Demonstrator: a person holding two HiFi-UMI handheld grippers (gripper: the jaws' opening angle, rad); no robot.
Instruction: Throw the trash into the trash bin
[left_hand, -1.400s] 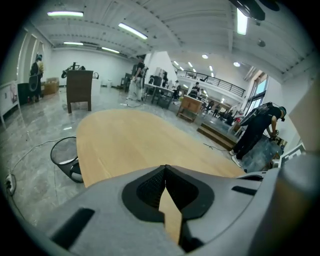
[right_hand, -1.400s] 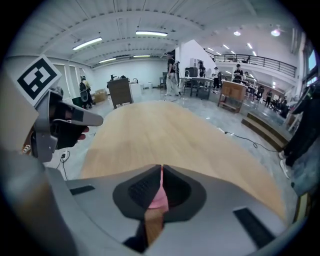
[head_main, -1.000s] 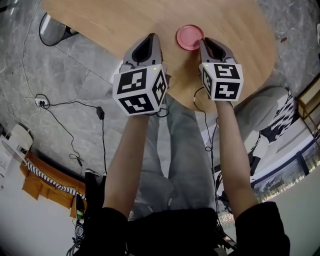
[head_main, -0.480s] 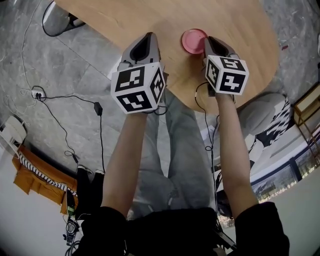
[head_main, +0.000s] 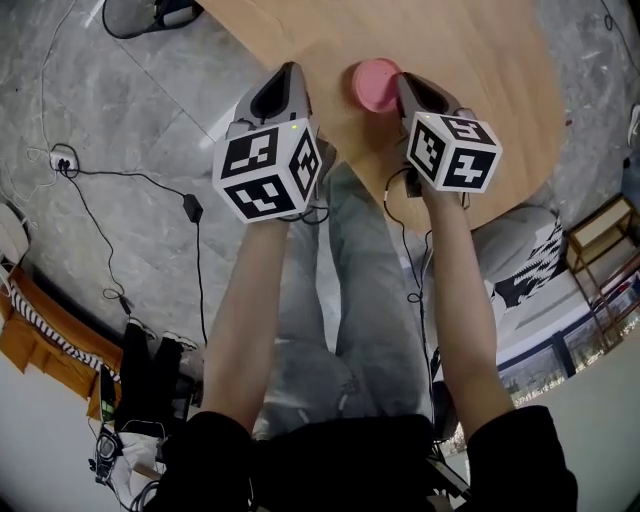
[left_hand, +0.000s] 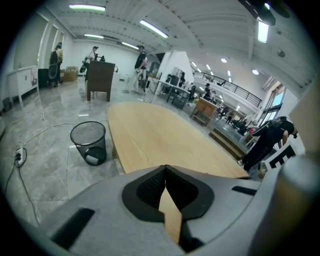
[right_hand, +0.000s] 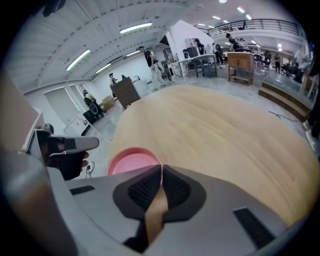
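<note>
A round pink dish (head_main: 370, 83) lies on the wooden table (head_main: 470, 60) near its front edge. My right gripper (head_main: 403, 84) is just right of the dish, its jaws shut with nothing between them. In the right gripper view the dish (right_hand: 131, 161) lies right past the closed tips (right_hand: 160, 167). My left gripper (head_main: 285, 78) hovers at the table's left edge, also shut and empty; its tips (left_hand: 165, 168) meet. A black mesh trash bin (left_hand: 88, 142) stands on the floor left of the table, with something pale at its bottom. In the head view only the bin's edge (head_main: 135, 12) shows.
Grey marble floor (head_main: 120, 120) lies left of the table, with a cable and plug (head_main: 190, 208) on it. The person's legs (head_main: 340, 300) are below the table edge. Far off stand desks, a cabinet (left_hand: 100, 80) and several people.
Both grippers have shifted sideways along the table's front edge, still shut. The bin has slid toward the top left corner of the head view. The pink dish stays beside the right gripper.
</note>
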